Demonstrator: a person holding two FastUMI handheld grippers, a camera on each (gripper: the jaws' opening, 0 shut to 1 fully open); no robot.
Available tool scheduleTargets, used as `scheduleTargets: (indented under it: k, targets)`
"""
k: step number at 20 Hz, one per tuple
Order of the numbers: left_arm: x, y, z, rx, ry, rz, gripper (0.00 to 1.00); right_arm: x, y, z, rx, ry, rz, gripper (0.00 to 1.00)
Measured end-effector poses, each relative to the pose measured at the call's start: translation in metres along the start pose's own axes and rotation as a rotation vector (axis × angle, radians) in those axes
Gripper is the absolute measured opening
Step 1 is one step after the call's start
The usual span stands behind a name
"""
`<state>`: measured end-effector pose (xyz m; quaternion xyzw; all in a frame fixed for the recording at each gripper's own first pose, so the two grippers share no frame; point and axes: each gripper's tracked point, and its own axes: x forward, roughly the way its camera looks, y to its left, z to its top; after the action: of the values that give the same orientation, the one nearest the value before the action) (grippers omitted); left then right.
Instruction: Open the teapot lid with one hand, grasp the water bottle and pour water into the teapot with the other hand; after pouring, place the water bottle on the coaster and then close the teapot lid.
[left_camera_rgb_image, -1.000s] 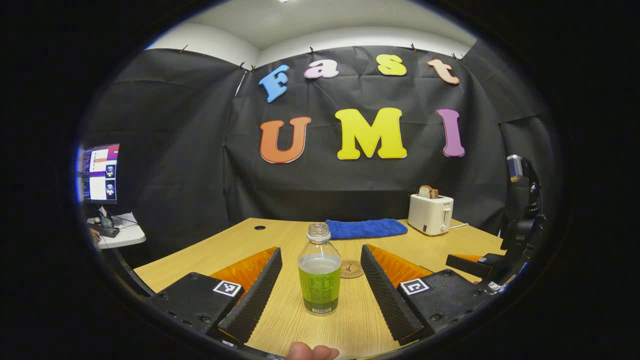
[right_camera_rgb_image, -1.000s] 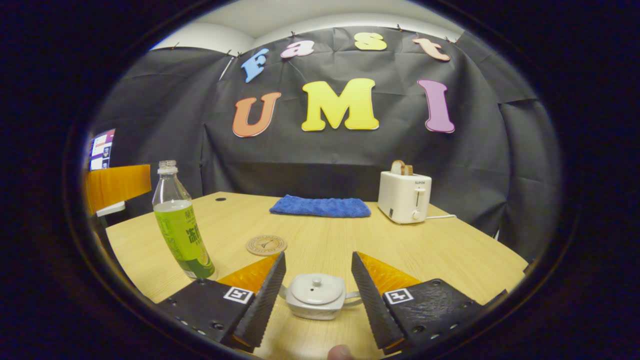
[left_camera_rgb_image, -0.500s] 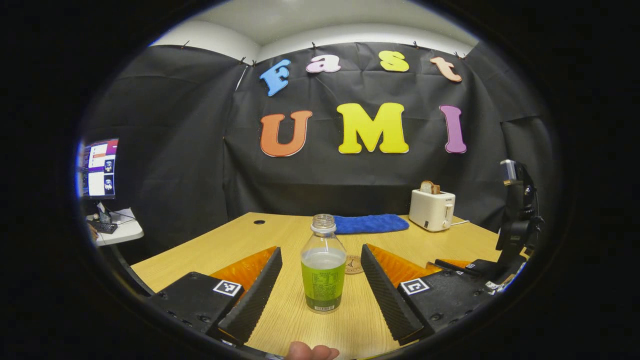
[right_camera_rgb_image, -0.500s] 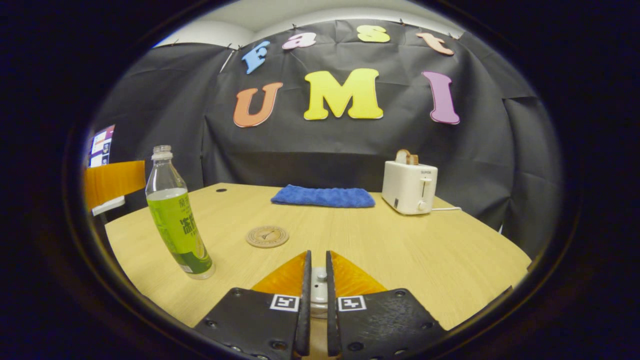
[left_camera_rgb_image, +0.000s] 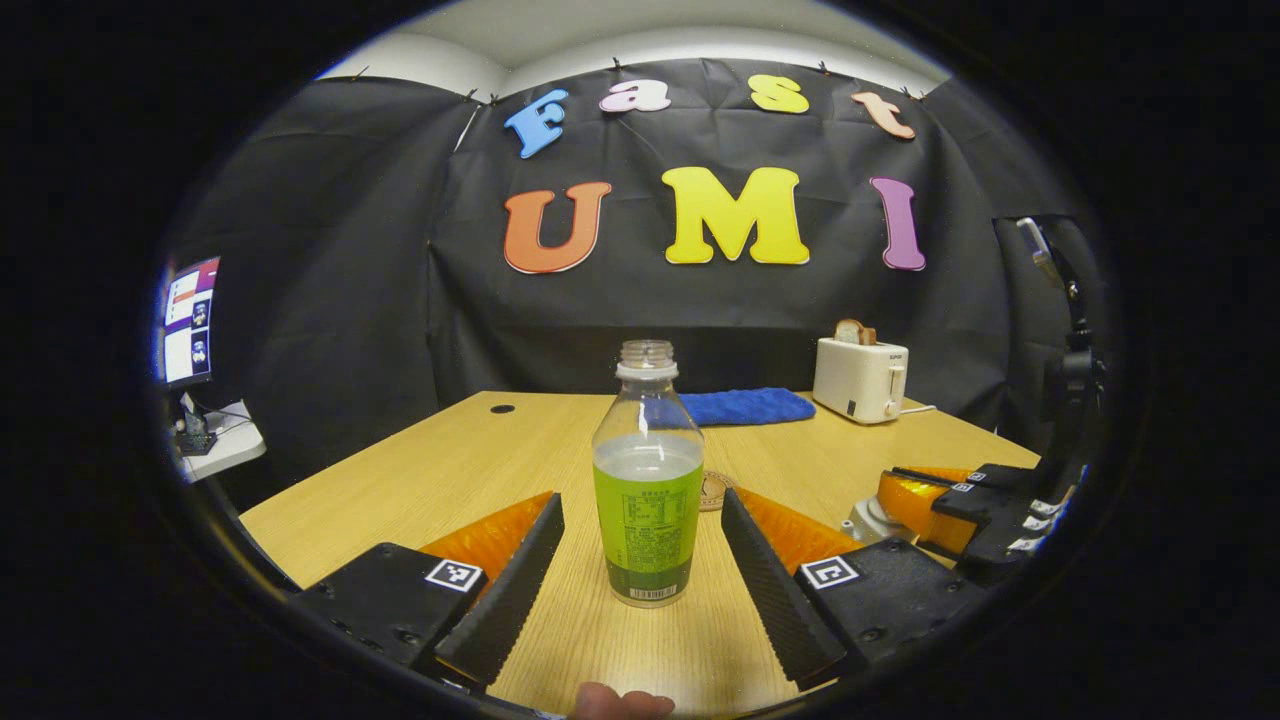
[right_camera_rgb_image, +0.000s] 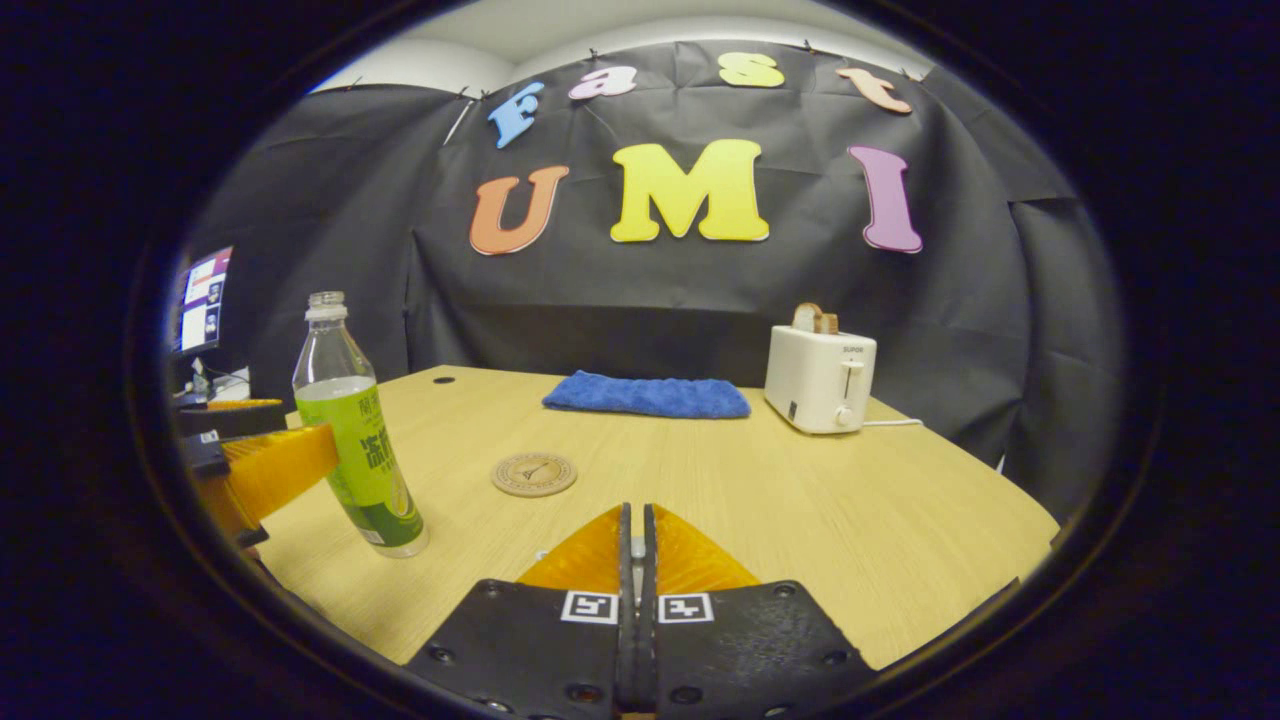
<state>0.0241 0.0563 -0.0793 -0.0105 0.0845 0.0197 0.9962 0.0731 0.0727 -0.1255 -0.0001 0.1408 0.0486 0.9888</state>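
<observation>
Fingers of left gripper (left_camera_rgb_image: 640, 555) straddle bottle (left_camera_rgb_image: 647, 490), apparently untouched.

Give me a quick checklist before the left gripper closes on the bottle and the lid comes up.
1. Bottle between the left gripper fingers: ok, it stands centred in the open gap, neither finger touching it.
2. Bottle upright and uncapped: ok, the neck is open, liquid about halfway up.
3. Right gripper shut on the lid knob: cannot tell, the fingers are nearly together with something pale in the slit, but the grip itself is hidden.
4. Lid off the teapot: cannot tell, the right gripper covers it.
5. Coaster free for the bottle: ok, nothing on it.
6. Towel and toaster out of the way: ok, both at the table's far edge.
</observation>
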Motion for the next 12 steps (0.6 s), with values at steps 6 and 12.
scheduleTargets:
  k: [6,12]
  targets:
    - [0.013,-0.006,-0.023,-0.02,0.05,-0.013,0.99,-0.004,-0.001,0.014,0.019,-0.025,0.015,0.0]
    - [0.028,-0.008,-0.035,-0.004,0.089,-0.013,0.99,-0.013,-0.006,0.026,0.013,-0.047,0.019,0.0]
